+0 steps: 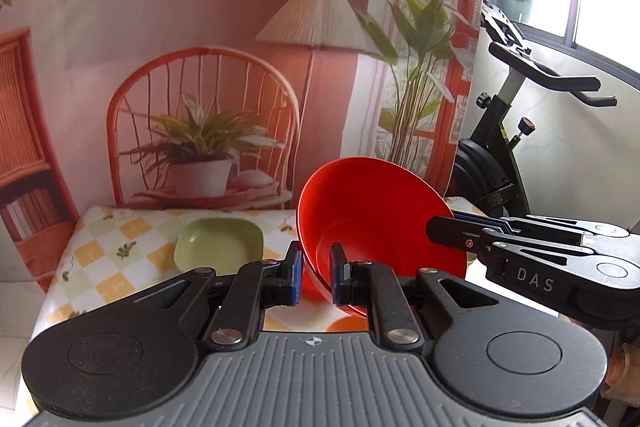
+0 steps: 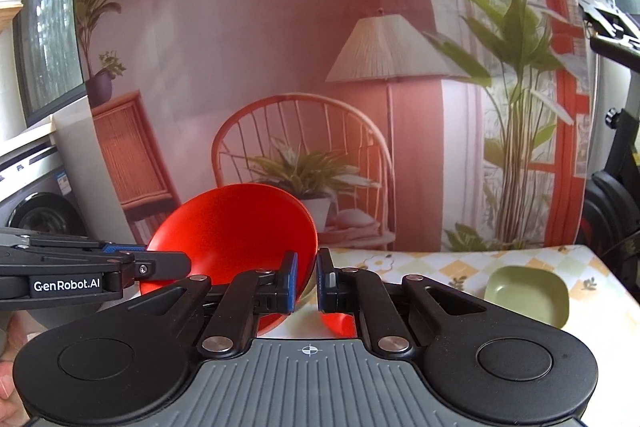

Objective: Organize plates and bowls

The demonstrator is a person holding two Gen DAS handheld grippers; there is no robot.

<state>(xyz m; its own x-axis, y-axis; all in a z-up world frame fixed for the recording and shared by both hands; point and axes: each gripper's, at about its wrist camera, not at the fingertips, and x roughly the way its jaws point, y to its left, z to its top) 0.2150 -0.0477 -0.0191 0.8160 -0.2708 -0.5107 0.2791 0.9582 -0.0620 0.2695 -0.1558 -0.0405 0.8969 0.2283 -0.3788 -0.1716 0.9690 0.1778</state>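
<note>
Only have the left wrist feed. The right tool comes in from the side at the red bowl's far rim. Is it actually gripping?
Observer: Yes. The right wrist view shows the right tool pinching the red bowl at its rim, one finger inside and one outside.
Operator: Anything on the table hidden behind the bowl, right side?
Observer: A green square dish sits near the right edge of the table, apart from the bowl.
Operator: What's further left, outside my frame?
Observer: A washing machine stands at the far left.
</note>
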